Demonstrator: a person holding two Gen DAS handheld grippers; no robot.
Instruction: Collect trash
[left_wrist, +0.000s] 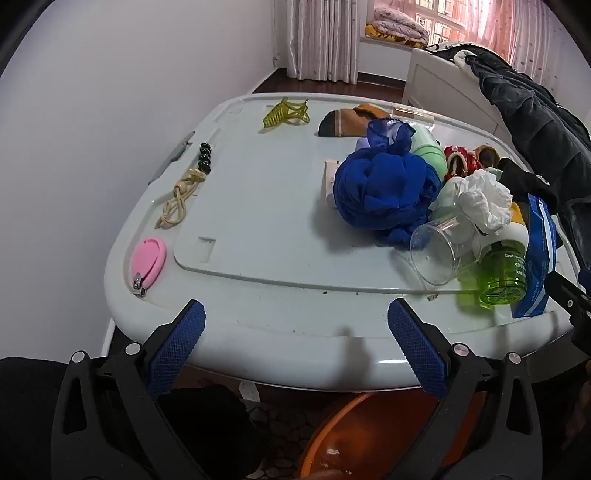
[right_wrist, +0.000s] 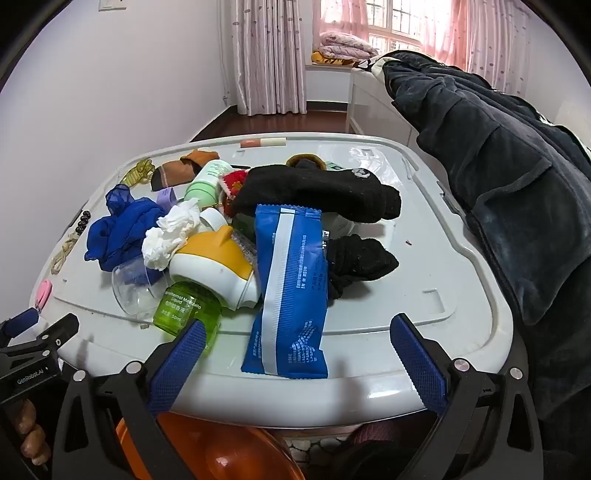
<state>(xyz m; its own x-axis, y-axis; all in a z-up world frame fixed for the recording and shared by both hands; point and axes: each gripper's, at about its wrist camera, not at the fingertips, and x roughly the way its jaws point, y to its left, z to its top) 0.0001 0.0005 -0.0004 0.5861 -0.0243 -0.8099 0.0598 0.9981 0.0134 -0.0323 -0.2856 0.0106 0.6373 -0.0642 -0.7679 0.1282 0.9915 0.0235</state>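
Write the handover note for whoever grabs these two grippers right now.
Left gripper: open, empty, at the table's near edge.
Right gripper: open, empty, just short of the blue wrapper.
Trash on the white table: blue wrapper at the near edge; crumpled tissue in the pile beside the blue cloth.
Orange bin sits below the table edge.
Done: nothing picked up that I can see.
Left: wrapper, tissue.
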